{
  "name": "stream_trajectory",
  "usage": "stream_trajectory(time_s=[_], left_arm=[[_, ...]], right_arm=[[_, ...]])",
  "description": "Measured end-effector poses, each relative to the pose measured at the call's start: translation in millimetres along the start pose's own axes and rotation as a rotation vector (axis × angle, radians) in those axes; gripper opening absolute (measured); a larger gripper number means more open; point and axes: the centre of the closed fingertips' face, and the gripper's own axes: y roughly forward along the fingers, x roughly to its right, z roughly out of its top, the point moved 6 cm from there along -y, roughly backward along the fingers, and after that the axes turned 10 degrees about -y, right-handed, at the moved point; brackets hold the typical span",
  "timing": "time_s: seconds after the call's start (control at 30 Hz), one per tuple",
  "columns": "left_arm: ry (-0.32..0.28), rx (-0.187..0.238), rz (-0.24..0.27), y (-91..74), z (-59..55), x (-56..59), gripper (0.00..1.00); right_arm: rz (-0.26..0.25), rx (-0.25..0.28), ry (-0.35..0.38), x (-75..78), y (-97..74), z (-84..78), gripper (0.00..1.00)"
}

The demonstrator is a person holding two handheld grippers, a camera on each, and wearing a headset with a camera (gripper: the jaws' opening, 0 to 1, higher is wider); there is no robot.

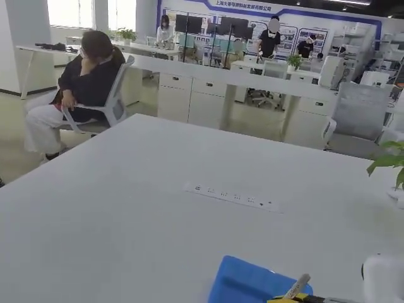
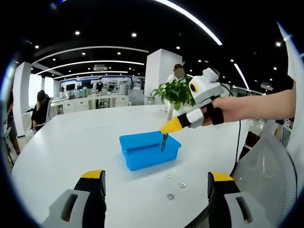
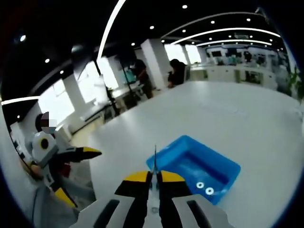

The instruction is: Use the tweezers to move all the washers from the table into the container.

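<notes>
A blue container (image 2: pixel 147 151) sits on the white table (image 2: pixel 71 156). Above it my right gripper (image 2: pixel 172 126) is shut on thin metal tweezers (image 2: pixel 163 141), whose tips point down over the container's far side. In the right gripper view the tweezers (image 3: pixel 155 164) stick out between the closed yellow jaws of the right gripper (image 3: pixel 155 176), and two washers (image 3: pixel 204 187) lie inside the blue container (image 3: pixel 223 166). Three washers (image 2: pixel 182 185) lie on the table in front of the container. My left gripper (image 2: pixel 156 187) is wide open and holds nothing. The head view has the container (image 1: pixel 246 284) at its bottom edge.
A white power strip (image 1: pixel 230 197) is set into the table's middle. A potted plant (image 2: pixel 176 92) stands behind the container. A person sits on a chair (image 1: pixel 95 88) beyond the table's far left corner. More desks and people are farther back.
</notes>
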Motion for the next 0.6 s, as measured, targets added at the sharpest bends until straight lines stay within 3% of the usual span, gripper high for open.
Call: stream_trajectory(time_s=[0.17, 0.37, 0.6], left_arm=[[0.003, -0.007, -0.003, 0.4, -1.0, 0.2, 0.90], [0.001, -0.010, -0.007, 0.9, -1.4, 0.7, 0.90], [0.004, -0.017, -0.008, 1.2, -2.2, 0.9, 0.90]], right_arm=[[0.035, -0.046, 0.027, -8.4, 9.5, -19.7, 0.04], [0.039, -0.118, 0.000, -10.9, 16.9, -37.2, 0.04], [0.039, -0.144, 0.003, -8.5, 20.0, -46.5, 0.05]])
